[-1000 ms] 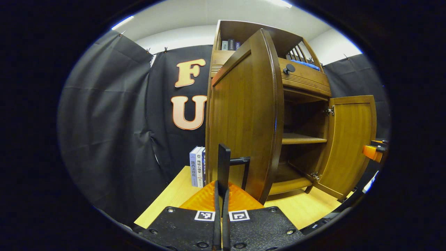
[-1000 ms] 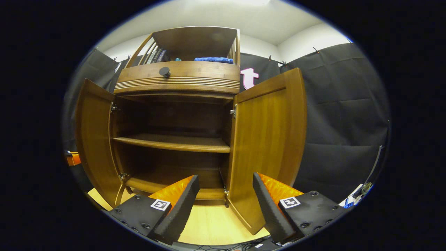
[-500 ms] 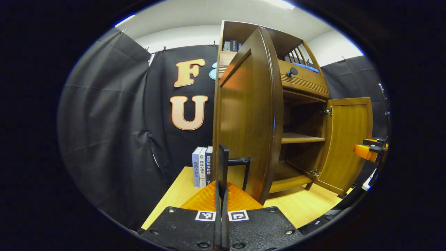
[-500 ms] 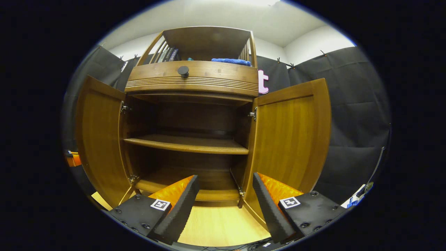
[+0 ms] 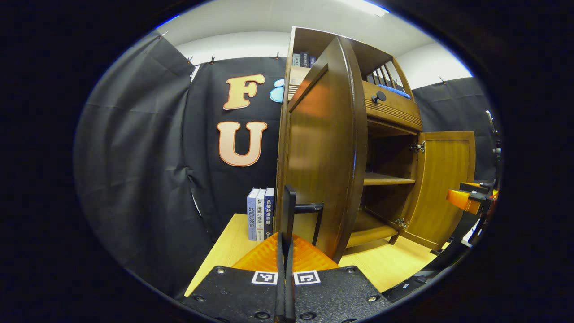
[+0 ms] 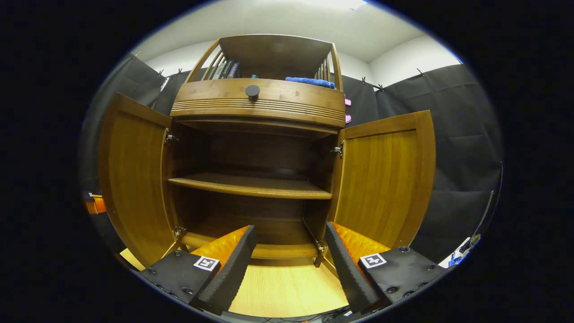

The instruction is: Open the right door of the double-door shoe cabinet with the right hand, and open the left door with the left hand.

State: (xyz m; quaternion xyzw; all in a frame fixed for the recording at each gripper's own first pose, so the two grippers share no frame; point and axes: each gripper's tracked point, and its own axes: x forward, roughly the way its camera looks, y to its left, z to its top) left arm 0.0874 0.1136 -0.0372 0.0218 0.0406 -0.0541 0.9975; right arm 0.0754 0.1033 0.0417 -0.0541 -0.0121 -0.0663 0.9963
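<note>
While the shoe cabinet (image 6: 258, 148) is standing on the desk (image 6: 287, 289) with both doors swung out, the left gripper (image 5: 287, 211) is pinching its fingers together on the thin black handle (image 5: 309, 208) of the left door (image 5: 325, 152). The right gripper (image 6: 289, 244) is hovering with fingers spread wide, gripping nothing, just in front of the right door (image 6: 385, 179). Books (image 5: 260, 220) are standing beside the cabinet.

Glossy varnished wood is seen on the cabinet doors (image 6: 381, 179); matt black cloth (image 5: 134, 157) is hung behind.
</note>
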